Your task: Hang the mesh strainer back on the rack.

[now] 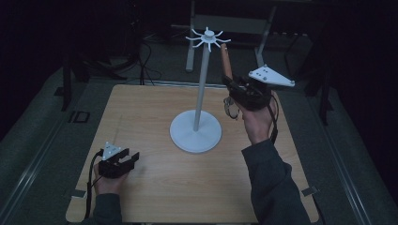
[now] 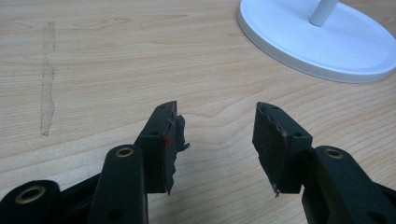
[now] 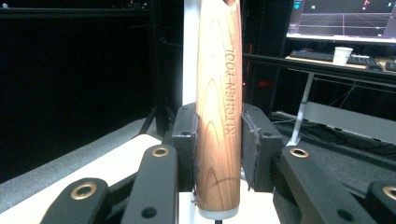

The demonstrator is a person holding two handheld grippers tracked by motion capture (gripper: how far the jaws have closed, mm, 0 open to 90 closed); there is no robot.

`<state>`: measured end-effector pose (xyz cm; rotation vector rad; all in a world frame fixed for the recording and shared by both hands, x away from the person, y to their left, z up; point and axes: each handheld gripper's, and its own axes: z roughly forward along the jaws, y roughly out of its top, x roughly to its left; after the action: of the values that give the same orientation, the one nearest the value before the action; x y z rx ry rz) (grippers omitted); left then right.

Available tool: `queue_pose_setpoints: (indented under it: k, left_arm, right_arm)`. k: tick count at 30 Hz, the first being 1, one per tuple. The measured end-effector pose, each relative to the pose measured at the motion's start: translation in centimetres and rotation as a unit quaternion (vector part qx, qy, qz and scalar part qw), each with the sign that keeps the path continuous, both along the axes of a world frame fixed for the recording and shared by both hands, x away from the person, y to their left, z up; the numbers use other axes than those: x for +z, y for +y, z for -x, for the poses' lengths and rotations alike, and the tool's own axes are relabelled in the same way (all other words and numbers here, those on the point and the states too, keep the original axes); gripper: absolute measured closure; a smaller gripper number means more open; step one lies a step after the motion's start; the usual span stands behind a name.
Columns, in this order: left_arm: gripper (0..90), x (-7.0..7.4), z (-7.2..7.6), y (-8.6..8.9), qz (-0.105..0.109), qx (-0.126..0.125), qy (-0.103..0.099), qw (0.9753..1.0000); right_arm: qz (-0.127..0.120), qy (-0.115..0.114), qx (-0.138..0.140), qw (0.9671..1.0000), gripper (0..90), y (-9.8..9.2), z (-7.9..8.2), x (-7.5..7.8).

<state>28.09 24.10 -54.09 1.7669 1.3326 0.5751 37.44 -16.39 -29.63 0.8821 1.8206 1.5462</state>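
A white stand (image 1: 195, 133) with a round base, a thin pole and a hooked crown (image 1: 207, 38) rises from the middle of the wooden table (image 1: 150, 108). My right gripper (image 1: 233, 86) is raised to the right of the pole and shut on a wooden handle (image 1: 225, 61) that points up toward the crown. In the right gripper view that handle (image 3: 218, 116) reads "KITCHEN TOOL" and stands between the pads (image 3: 186, 144). Something dark hangs below the gripper (image 1: 231, 107). My left gripper (image 1: 126, 161) rests open at the near left of the table; its fingertips (image 2: 167, 140) hold nothing, with the stand's base (image 2: 322, 44) beyond.
A pale scuff streak (image 2: 46, 81) marks the tabletop to the left. Dark floor, cables and a grey frame (image 1: 230, 28) lie behind the table. In the right gripper view a desk with a monitor (image 3: 343, 21) and a cup (image 3: 342, 55) stands far off.
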Motion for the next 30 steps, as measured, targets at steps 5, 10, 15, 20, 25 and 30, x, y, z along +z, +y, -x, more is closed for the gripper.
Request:
queue_pose_setpoints:
  k: [5,10,15,20,25,30]
  left_arm:
    - [50.6,0.0,-0.01,0.01,0.0,0.0,0.0,1.0]
    - [50.6,0.0,-0.02,0.01,0.0,0.0,0.0,1.0]
    - [50.6,0.0,-0.01,0.01,0.0,0.0,0.0,1.0]
    - [50.6,0.01,0.0,0.04,0.001,0.001,0.0,1.0]
    - [50.5,0.02,0.0,0.05,0.002,0.002,-0.001,1.0]
    - [50.5,0.02,0.01,0.03,0.003,0.002,-0.001,1.0]
  right_arm:
    - [0.002,0.001,0.001,1.0,69.3,0.17,-0.22,0.01]
    - [0.003,0.002,0.003,1.0,69.3,0.28,-0.38,-0.02]
    - [0.006,0.003,0.006,1.0,69.2,0.35,-0.66,-0.06]
    - [0.003,0.007,0.008,0.9999,68.6,0.37,-0.75,-0.31]
    - [0.001,0.009,0.012,0.9999,61.3,0.37,-0.74,-0.43]
    - [-0.008,0.005,0.003,1.0,49.3,0.11,-0.48,-0.37]
